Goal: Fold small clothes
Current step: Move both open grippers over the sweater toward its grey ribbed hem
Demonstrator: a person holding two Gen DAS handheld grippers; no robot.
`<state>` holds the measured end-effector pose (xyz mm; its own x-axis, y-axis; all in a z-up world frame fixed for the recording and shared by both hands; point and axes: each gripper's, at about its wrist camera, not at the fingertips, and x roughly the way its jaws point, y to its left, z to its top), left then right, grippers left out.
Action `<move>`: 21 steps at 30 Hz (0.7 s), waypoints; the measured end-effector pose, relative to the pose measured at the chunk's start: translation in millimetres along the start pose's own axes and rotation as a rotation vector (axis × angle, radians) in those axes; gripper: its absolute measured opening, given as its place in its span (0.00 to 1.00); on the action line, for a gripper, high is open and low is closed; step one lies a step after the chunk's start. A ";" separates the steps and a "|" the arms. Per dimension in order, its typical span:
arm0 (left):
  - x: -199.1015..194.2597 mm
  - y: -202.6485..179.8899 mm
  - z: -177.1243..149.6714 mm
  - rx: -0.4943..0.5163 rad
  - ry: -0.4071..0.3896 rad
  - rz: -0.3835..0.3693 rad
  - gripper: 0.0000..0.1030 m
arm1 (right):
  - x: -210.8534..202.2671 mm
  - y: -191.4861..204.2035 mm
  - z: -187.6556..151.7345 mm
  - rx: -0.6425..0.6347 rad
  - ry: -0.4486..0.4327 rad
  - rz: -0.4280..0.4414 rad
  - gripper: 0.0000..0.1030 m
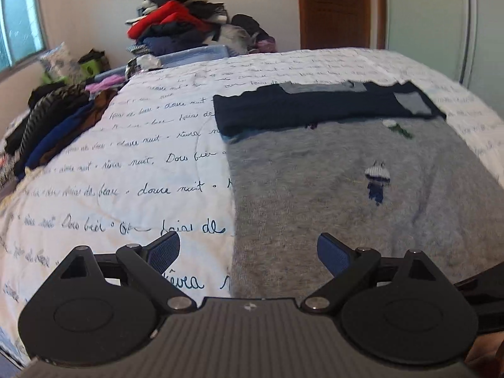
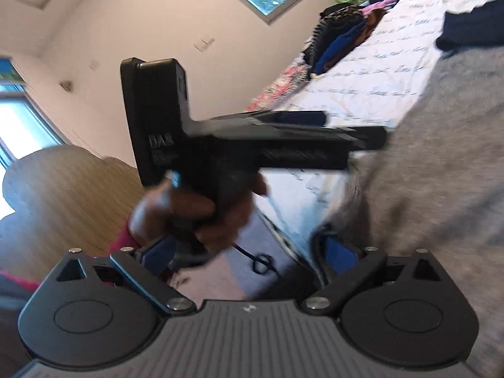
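Bare quilt (image 1: 132,170) left of grey sweater (image 1: 346,195); clothes pile (image 1: 47,126) along far-left edge.

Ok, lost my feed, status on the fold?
Left claw open, low over sweater's near-left edge. Right claw open, holding nothing. Sweater flat on bed, navy hem folded. Nothing in the way.

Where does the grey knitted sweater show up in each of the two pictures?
Left wrist view: the grey knitted sweater fills the centre and right, spread on the bed.
Right wrist view: it runs down the right side, blurred.
Shared landmark: the white quilt with handwritten script beside it.
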<state>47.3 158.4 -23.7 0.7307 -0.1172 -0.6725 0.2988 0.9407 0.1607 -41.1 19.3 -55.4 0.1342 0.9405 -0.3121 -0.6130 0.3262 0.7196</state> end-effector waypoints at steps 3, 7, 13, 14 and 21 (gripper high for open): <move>2.5 2.9 -9.3 0.040 0.028 0.047 0.90 | 23.4 11.5 -2.9 -0.034 0.092 0.009 0.98; -3.2 19.7 -29.8 0.027 0.066 0.056 0.90 | 7.5 30.0 -10.0 -0.135 0.086 -0.021 0.98; -6.1 30.2 -61.8 0.059 0.113 0.210 0.90 | -81.9 11.0 -20.2 -0.087 -0.163 -0.394 0.98; -7.9 31.3 -61.8 0.039 0.108 0.210 0.90 | -97.0 4.7 -24.4 -0.038 -0.201 -0.437 0.98; -31.0 -3.0 -30.3 -0.069 0.008 -0.018 0.90 | -140.6 1.7 -57.2 0.071 -0.245 -0.676 0.99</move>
<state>5.1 168.9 -25.2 0.7208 -0.1323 -0.6804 0.2686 0.9583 0.0981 -105.6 -117.8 -45.8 0.6422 0.5222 -0.5611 -0.2831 0.8419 0.4595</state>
